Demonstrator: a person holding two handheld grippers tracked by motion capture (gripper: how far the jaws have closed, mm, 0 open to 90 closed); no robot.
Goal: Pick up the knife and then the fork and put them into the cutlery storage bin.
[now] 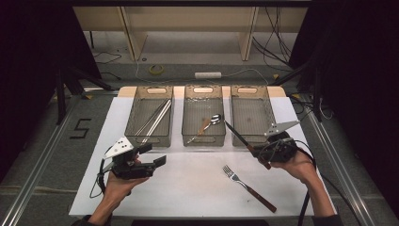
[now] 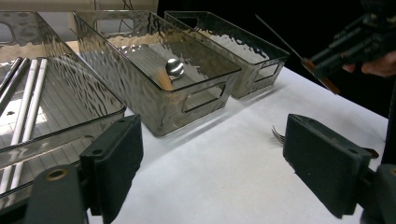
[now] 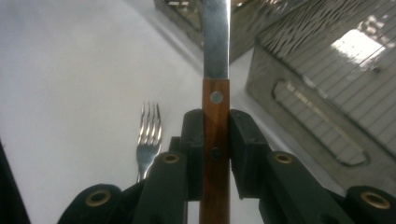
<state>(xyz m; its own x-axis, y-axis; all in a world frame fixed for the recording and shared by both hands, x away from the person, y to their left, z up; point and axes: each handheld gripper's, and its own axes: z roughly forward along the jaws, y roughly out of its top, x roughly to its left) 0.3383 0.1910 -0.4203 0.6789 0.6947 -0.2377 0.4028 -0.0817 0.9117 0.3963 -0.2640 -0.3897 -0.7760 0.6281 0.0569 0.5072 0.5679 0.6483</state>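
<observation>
High view: the right gripper [image 1: 263,157], at four o'clock on the white table [image 1: 197,188], clamps a knife [image 1: 237,136] beside the fork [image 1: 249,188]; grey floor lies beyond.

Left gripper view: the left gripper [image 2: 210,163] gapes empty.

Right gripper view: jaws pinch the knife's wooden handle.

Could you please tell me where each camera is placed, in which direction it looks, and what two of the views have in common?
High view: above the person's side, looking forward and down on the table; both forearms, left gripper, right gripper.
Left gripper view: on the left gripper, looking across three bins; its open jaws.
Right gripper view: on the right gripper, looking along the knife it clamps.
Shared: the fork lies in the high and right gripper views.
</observation>
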